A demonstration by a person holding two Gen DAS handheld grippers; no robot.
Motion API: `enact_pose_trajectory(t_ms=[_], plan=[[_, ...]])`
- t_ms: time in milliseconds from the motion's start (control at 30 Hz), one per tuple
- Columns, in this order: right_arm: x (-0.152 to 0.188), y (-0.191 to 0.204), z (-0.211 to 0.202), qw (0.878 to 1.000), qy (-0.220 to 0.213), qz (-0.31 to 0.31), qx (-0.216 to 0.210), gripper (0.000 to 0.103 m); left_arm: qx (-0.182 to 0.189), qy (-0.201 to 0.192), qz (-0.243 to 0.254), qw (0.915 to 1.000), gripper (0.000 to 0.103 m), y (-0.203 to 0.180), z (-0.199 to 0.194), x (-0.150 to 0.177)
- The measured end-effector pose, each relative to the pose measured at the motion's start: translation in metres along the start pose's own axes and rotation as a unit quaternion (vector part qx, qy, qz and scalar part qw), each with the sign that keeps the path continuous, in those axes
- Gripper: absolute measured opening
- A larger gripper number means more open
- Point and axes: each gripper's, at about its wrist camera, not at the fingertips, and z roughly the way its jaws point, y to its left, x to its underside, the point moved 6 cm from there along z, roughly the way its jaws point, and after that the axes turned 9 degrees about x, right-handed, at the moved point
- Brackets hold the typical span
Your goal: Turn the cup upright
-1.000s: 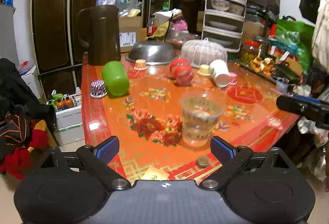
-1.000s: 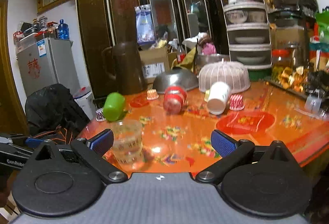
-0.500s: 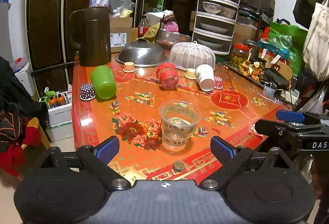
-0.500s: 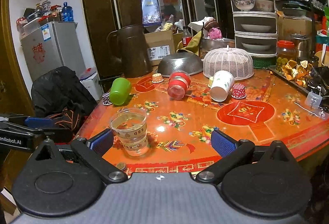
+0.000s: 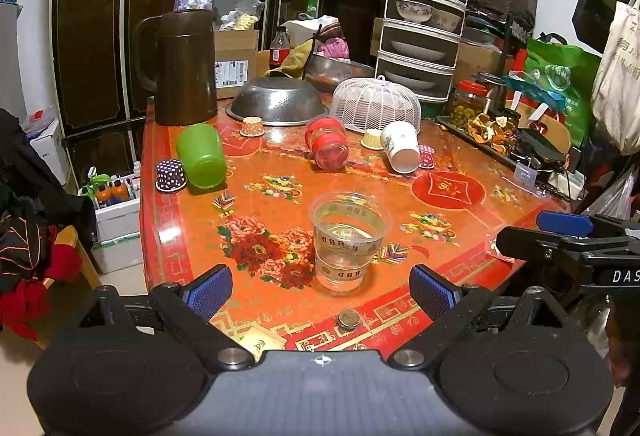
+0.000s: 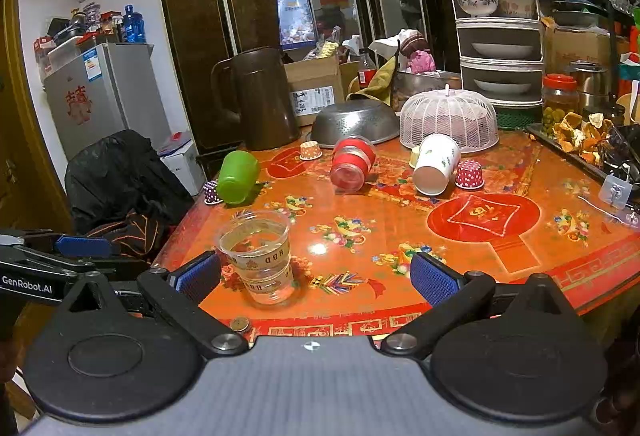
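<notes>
A clear plastic cup stands upright near the front edge of the orange table; it also shows in the right wrist view. A green cup, a red cup and a white paper cup lie on their sides further back; in the right wrist view they are the green cup, the red cup and the white cup. My left gripper is open and empty, just short of the clear cup. My right gripper is open and empty, right of the clear cup.
A brown jug, an upturned metal colander and a white mesh food cover stand at the table's back. Small cupcake liners and a coin lie on the table. A tray of clutter lines the right edge.
Both grippers have drawn back from the table and risen a little. The clear cup now looks farther off and stands alone. Both stay open.
</notes>
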Motion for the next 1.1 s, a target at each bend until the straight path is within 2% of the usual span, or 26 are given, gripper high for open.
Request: enact_pose_trajectory(t_ms=[1100], plan=[[0.0014,0.0009,0.0002,1.0,0.004,0.004,-0.011,0.102,0.0,0.002,-0.004,1.0,0.097,-0.0001,0.001,0.0025]])
